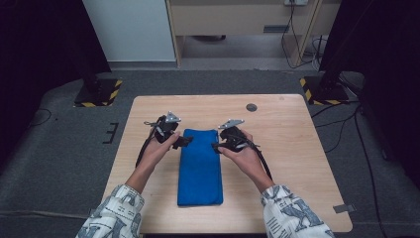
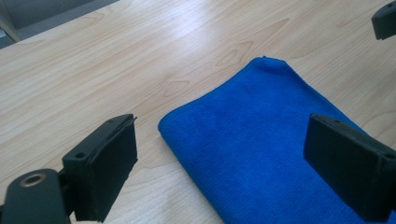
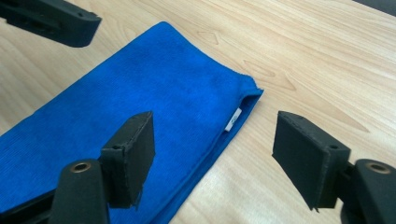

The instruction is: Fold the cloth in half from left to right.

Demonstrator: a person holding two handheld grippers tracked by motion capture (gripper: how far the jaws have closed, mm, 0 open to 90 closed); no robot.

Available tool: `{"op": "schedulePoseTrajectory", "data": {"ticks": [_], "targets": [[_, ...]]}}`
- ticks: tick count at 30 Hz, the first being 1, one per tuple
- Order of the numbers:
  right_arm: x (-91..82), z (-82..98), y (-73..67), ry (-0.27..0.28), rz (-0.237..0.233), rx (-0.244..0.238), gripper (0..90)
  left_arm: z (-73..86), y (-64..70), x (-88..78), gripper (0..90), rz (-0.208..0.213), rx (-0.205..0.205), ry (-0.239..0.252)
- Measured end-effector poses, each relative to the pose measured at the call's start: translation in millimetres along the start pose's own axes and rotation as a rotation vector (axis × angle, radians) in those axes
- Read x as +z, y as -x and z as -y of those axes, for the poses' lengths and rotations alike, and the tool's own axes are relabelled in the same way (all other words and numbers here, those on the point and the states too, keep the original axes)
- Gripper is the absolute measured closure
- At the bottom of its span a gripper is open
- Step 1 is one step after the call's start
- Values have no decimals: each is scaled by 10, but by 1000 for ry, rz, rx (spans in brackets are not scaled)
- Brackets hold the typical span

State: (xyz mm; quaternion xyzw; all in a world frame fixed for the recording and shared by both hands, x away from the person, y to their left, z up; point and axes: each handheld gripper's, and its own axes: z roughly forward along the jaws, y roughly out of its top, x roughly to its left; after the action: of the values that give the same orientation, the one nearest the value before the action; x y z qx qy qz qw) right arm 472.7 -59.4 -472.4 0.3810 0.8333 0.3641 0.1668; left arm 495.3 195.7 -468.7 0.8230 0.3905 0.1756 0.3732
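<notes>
Both tools point(image 1: 184, 142) point(image 1: 216, 147) open-jawed at folded blue cloth point(image 1: 200, 168) on wooden table point(image 1: 287, 148).

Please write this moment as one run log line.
cloth: folded, flat on table | left gripper: open, at far-left corner | right gripper: open, at far-right corner

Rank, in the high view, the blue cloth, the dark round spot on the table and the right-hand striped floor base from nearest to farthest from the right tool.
1. Blue cloth, just left of the right tool.
2. Dark round spot, beyond it on the tabletop.
3. Striped floor base, off the table's far right corner.
</notes>
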Motion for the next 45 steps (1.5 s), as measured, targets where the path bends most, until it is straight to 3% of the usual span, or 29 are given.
{"op": "schedulePoseTrajectory", "data": {"ticks": [22, 33, 37, 41, 45], "targets": [[347, -259, 201, -34, -11, 32, 435, 35, -268, 22, 180, -12, -64, 16], [455, -369, 254, -57, -11, 40, 496, 52, -284, 76, 227, 5, -67, 22], [470, -380, 255, -43, -18, 39, 531, 52, -287, 76, 241, 12, -67, 29], [490, -390, 261, -37, -25, 46, 557, 16, -291, 91, 252, 14, -57, -5], [521, -392, 300, -32, -20, 45, 599, -35, -307, 109, 255, 5, -61, -6]]}}
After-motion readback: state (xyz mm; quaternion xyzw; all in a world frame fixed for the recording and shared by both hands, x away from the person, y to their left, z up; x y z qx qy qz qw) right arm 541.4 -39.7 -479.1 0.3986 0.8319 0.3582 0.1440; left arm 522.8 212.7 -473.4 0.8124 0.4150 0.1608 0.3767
